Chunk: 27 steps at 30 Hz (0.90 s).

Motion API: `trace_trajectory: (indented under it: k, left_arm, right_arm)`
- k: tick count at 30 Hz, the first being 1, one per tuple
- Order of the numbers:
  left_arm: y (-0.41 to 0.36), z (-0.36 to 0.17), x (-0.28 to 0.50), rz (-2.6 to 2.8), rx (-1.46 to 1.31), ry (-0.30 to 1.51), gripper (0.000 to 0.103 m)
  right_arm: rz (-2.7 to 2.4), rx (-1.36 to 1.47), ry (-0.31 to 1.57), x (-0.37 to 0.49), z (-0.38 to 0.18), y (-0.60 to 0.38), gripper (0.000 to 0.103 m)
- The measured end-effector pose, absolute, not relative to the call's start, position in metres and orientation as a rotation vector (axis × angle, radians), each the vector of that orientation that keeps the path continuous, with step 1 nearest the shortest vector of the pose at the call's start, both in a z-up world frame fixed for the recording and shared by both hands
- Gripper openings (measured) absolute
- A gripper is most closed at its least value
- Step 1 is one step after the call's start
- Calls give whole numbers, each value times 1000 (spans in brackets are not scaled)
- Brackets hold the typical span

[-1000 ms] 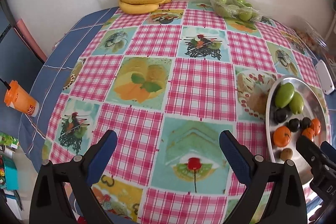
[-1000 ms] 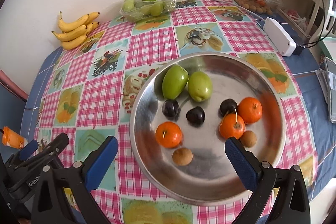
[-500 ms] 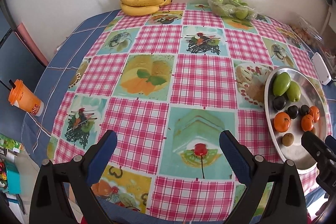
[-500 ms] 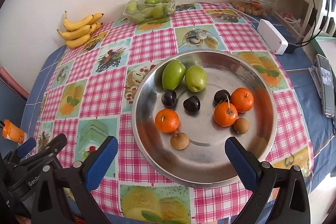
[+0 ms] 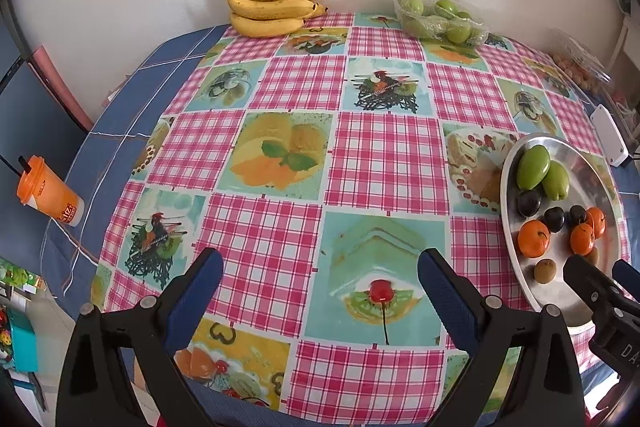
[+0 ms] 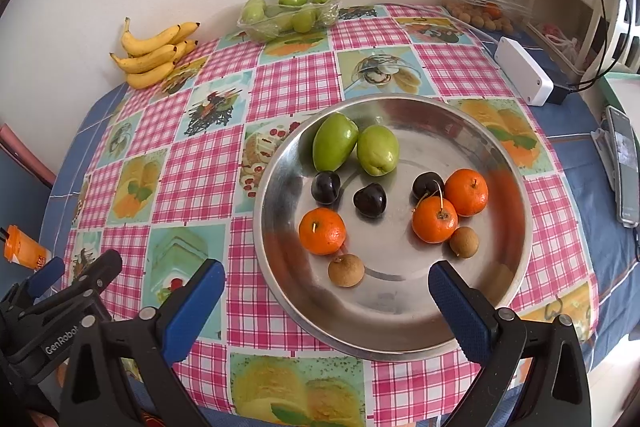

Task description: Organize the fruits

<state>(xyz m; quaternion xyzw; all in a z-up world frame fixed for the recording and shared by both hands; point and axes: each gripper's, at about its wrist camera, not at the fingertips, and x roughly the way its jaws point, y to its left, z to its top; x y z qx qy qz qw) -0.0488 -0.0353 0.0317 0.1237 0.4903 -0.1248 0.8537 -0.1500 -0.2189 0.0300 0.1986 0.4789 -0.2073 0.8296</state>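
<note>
A round table under a pink-checked, fruit-printed cloth (image 5: 384,163) fills both views, with a blue cloth showing around its edge. On its right side sits a wide, shallow steel platter (image 6: 516,195), and the task's fruit lies there in loose kinds: two green mango-like fruits (image 6: 334,143) touching at the far left, three dark plums or cherries (image 6: 370,200) across the middle, three small oranges (image 6: 322,231) nearer, and two brown longan-like fruits (image 6: 346,270) nearest. That grouping suggests the sorting is largely done.

Against the far wall lie a bunch of yellow bananas (image 5: 272,7) and, to their right, a clear wrapped tray of green fruit (image 5: 438,17), both well apart from the platter and seemingly stock not yet brought over. A white box (image 6: 524,77) rests at the far right, and an orange lidded cup (image 5: 48,197) stands off the table's left edge.

The right gripper (image 6: 326,297) hovers over the platter's near rim, jaws wide and empty, placed to reach in. The left gripper (image 5: 320,287) hangs over bare cloth, jaws equally wide, holding nothing.
</note>
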Motion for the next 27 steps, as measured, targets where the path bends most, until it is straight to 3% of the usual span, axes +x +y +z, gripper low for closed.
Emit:
trace_trajectory:
  k: [11,27]
  left_arm:
    - [-32,41,-48,-275,236,989,98]
    - [-31,64,-54,-365,209,786,98]
  right_arm:
    - [-439,418,1007,-148,33,-218,103]
    - [-438,384,967,-145,43,-212,103]
